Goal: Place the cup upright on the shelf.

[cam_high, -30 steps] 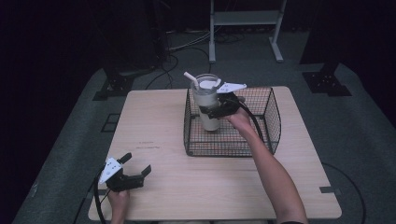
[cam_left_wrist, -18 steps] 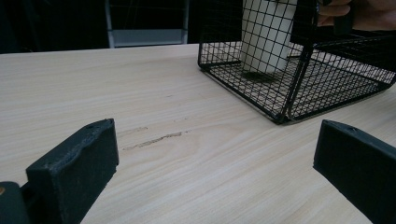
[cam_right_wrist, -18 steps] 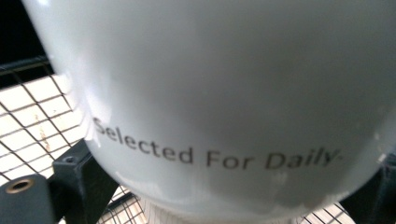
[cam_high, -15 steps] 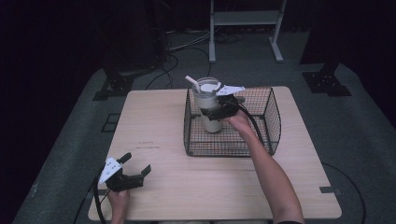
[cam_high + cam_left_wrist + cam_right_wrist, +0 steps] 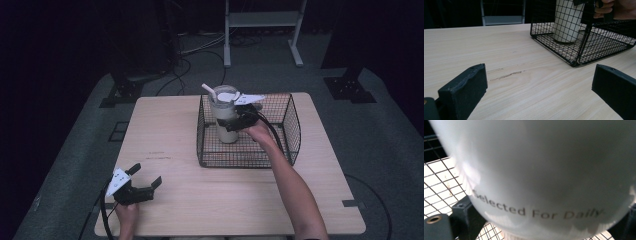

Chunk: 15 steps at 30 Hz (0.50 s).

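A wooden counter carries a black wire basket. Inside it stands a white cup, the right gripper clamped around it. The left gripper rests near the counter's front-left corner, jaws spread apart.

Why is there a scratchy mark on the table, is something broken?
The wooden table has a small scuff between the left tool and the wire basket. Nothing spilled; the cup stands upright in the basket, held by the right tool.
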Each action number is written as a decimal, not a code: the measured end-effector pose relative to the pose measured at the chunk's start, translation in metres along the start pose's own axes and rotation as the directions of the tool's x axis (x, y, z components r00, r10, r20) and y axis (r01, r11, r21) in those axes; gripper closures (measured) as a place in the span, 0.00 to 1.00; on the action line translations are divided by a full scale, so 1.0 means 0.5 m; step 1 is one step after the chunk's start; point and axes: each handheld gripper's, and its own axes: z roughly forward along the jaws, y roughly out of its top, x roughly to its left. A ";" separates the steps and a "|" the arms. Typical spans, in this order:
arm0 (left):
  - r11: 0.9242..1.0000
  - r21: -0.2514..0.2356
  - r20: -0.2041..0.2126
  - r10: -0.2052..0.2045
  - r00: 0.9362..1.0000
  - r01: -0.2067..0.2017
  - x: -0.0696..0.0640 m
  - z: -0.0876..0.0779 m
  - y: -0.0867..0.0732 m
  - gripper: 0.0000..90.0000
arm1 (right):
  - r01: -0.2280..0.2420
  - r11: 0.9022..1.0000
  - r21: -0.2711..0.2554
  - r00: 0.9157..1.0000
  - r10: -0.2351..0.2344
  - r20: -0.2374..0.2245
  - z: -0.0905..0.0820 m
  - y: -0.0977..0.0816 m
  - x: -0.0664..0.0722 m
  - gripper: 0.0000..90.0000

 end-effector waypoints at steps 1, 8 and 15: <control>1.000 0.000 0.000 0.001 1.000 -0.001 0.000 0.000 0.000 0.00 | -0.002 1.000 -0.003 1.000 0.002 -0.003 -0.002 -0.002 -0.003 0.07; 1.000 0.002 0.000 0.004 1.000 -0.004 0.000 0.000 0.000 0.00 | 0.003 1.000 0.004 1.000 -0.003 -0.015 -0.011 -0.008 -0.010 0.07; 1.000 0.003 0.000 0.005 1.000 -0.005 0.000 0.000 0.000 0.00 | 0.034 0.999 0.003 0.999 -0.034 -0.027 -0.017 -0.014 -0.009 0.07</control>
